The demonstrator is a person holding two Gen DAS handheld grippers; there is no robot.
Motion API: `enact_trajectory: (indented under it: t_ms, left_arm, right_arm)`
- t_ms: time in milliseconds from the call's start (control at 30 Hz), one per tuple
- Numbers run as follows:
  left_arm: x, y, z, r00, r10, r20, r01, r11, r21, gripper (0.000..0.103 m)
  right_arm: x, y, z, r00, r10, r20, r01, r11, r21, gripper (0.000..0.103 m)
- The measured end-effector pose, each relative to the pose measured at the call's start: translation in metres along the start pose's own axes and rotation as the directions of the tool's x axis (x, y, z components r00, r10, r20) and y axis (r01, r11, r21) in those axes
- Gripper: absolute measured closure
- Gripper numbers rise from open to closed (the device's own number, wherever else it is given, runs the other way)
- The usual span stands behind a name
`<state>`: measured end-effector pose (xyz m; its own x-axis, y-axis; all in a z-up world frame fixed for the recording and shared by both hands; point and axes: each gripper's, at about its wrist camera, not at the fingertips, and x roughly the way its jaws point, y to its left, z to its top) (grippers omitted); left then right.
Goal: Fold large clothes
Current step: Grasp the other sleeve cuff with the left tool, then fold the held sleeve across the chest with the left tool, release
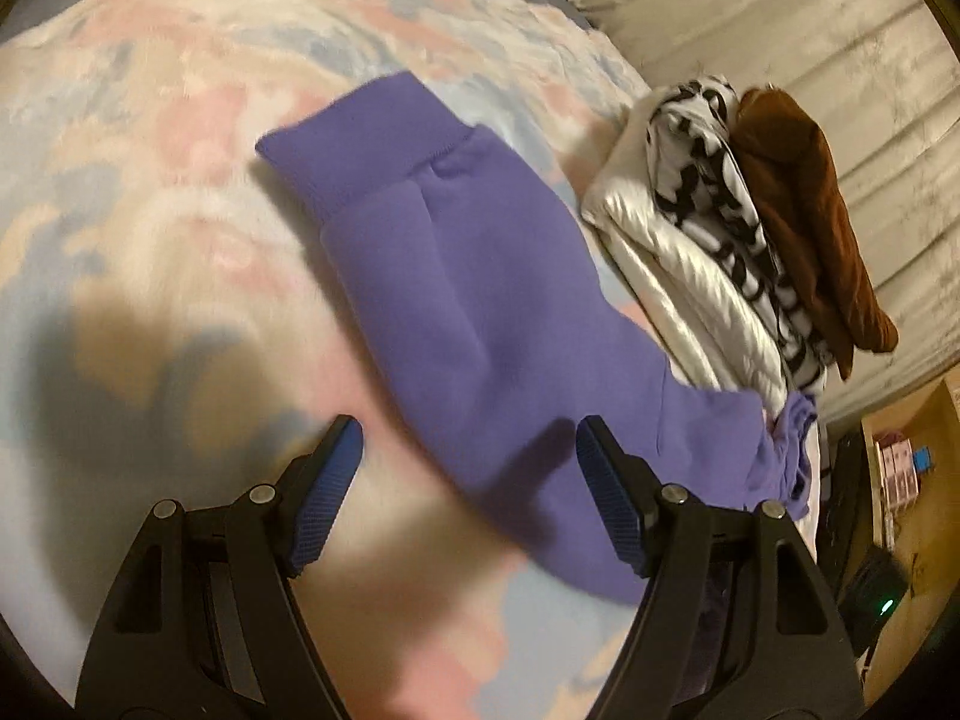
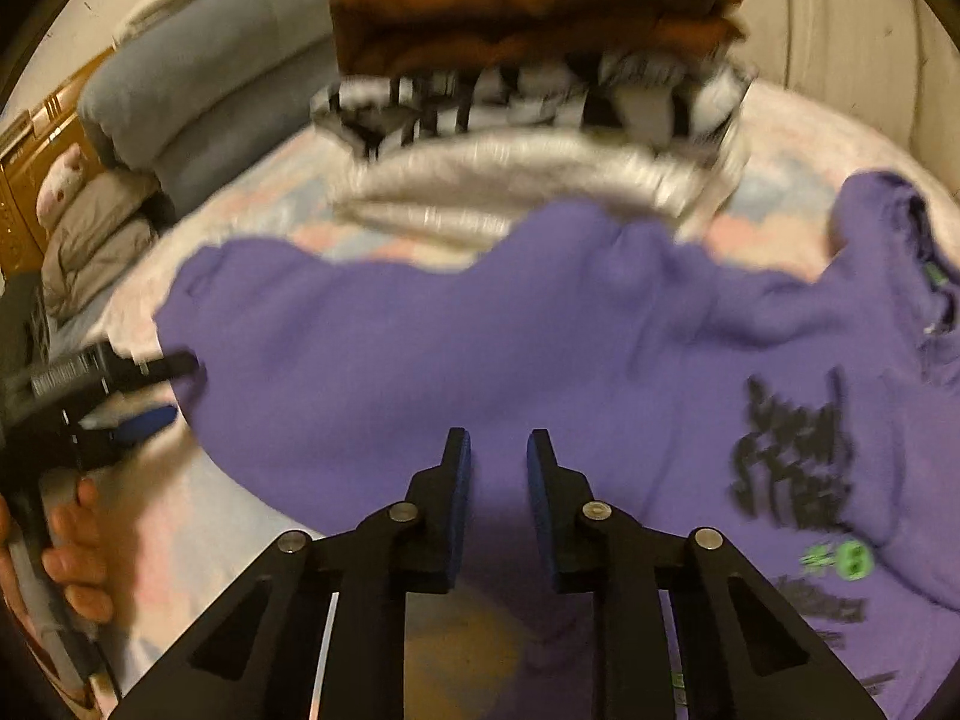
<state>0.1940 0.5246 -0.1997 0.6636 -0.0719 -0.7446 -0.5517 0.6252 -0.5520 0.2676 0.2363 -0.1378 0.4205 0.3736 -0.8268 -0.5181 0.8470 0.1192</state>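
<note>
A purple sweatshirt point(image 1: 456, 300) lies on a pastel floral bedspread point(image 1: 150, 138); its sleeve with the ribbed cuff stretches away from me. My left gripper point(image 1: 468, 450) is open and empty, its jaws wide apart just above the sleeve's near edge. In the right wrist view the sweatshirt point(image 2: 480, 354) spreads across the bed, with black and green print at the right. My right gripper point(image 2: 497, 450) hangs over its middle, jaws a little apart and holding nothing. The left gripper point(image 2: 150, 396) shows at the sweatshirt's left edge, held by a hand.
A stack of folded clothes point(image 1: 738, 228) sits beyond the sweatshirt: silvery white, black-and-white patterned, brown on top. It also shows in the right wrist view point(image 2: 528, 90). Grey-blue bedding point(image 2: 210, 78) and a plush toy point(image 2: 60, 186) lie at the left. The bed's edge and floor clutter point(image 1: 888, 480) are at the right.
</note>
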Motion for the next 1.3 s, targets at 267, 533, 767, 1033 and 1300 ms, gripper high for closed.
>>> enact_trajectory:
  t_ms: [267, 533, 767, 1033, 1300]
  left_arm:
    - [0.008, -0.006, 0.020, 0.985, 0.130, 0.112, -0.128, 0.992, -0.023, 0.095]
    - [-0.073, -0.105, -0.004, 0.946, 0.101, 0.309, -0.171, 0.963, 0.208, 0.097]
    - [-0.110, -0.256, -0.075, 0.951, -0.104, 0.291, -0.061, 0.860, 0.507, 0.097]
    - [-0.037, -0.376, -0.203, 0.988, -0.121, 0.100, 0.013, 0.697, 0.717, 0.097]
    - [0.052, -0.382, -0.290, 0.971, -0.017, -0.240, 0.190, 0.663, 0.724, 0.059]
  right_arm:
    - [0.018, 0.001, 0.000, 1.000, -0.011, 0.004, 0.011, 1.000, -0.024, 0.085]
    - [-0.023, -0.009, -0.003, 0.999, 0.043, -0.006, -0.043, 0.999, 0.017, 0.085]
    - [-0.123, -0.088, -0.042, 0.994, 0.003, 0.105, -0.020, 0.987, 0.156, 0.085]
    - [-0.210, -0.212, -0.131, 0.983, -0.131, 0.132, 0.076, 0.930, 0.360, 0.085]
    - [-0.228, -0.288, -0.195, 0.985, -0.153, 0.079, 0.098, 0.877, 0.471, 0.085]
